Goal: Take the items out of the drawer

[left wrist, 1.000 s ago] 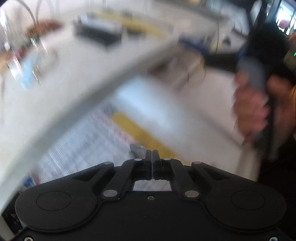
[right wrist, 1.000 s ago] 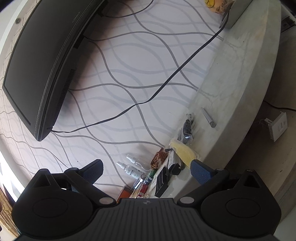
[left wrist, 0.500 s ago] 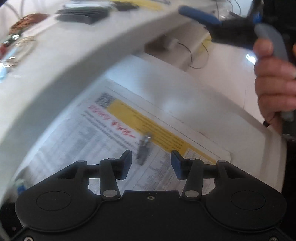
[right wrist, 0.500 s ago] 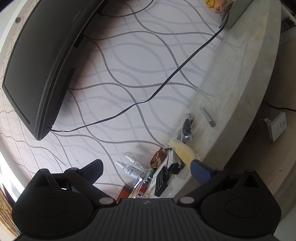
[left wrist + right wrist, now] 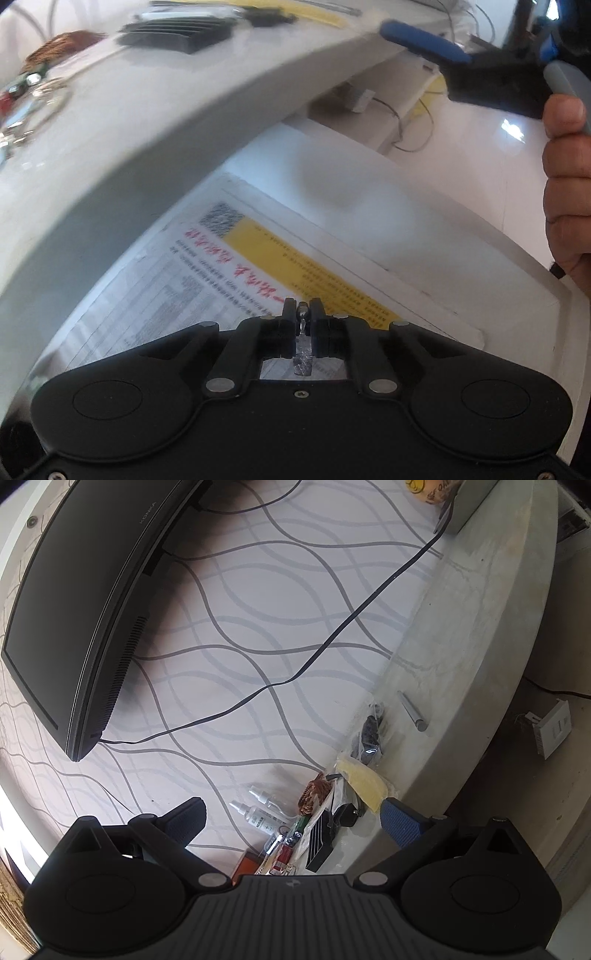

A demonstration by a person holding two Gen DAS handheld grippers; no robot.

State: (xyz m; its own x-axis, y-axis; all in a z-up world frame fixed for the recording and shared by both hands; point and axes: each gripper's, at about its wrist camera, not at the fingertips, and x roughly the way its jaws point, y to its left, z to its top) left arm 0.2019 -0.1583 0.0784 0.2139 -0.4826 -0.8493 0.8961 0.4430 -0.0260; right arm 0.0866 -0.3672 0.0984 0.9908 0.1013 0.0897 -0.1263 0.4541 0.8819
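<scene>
I am cataloguing from the left: on the pale marble-like countertop (image 5: 122, 122) a coil of copper wire (image 5: 61, 42) is lying at the far left, a black ribbed heat-sink block (image 5: 177, 31) is sitting just right of it, and a yellow strip of paper (image 5: 295, 9) is running along the top beyond. Below the countertop's edge the white open drawer (image 5: 424, 236) is standing pulled out, lined with a printed sheet bearing red script and a yellow band (image 5: 207, 280). My left gripper (image 5: 303, 314) is pointing steeply down into that drawer, and its jaws are closing on a small silver metal piece (image 5: 303, 347), which is sitting between the black fingers right over the sheet; what the piece is I cannot tell. At the right edge of that view my right hand (image 5: 569, 184) is wrapping a grey handle. In the right wrist view a large black curved monitor (image 5: 85, 609) is hanging at the left against wave-patterned wallpaper (image 5: 258, 627), a black cable (image 5: 332, 638) is trailing across it, two clear spray bottles (image 5: 258, 812) are lying near the heap of small items, and a short grey metal rod (image 5: 412, 710) is resting alone on the counter. My right gripper (image 5: 291, 819) is spread wide, nothing between its blue-padded fingers.
</scene>
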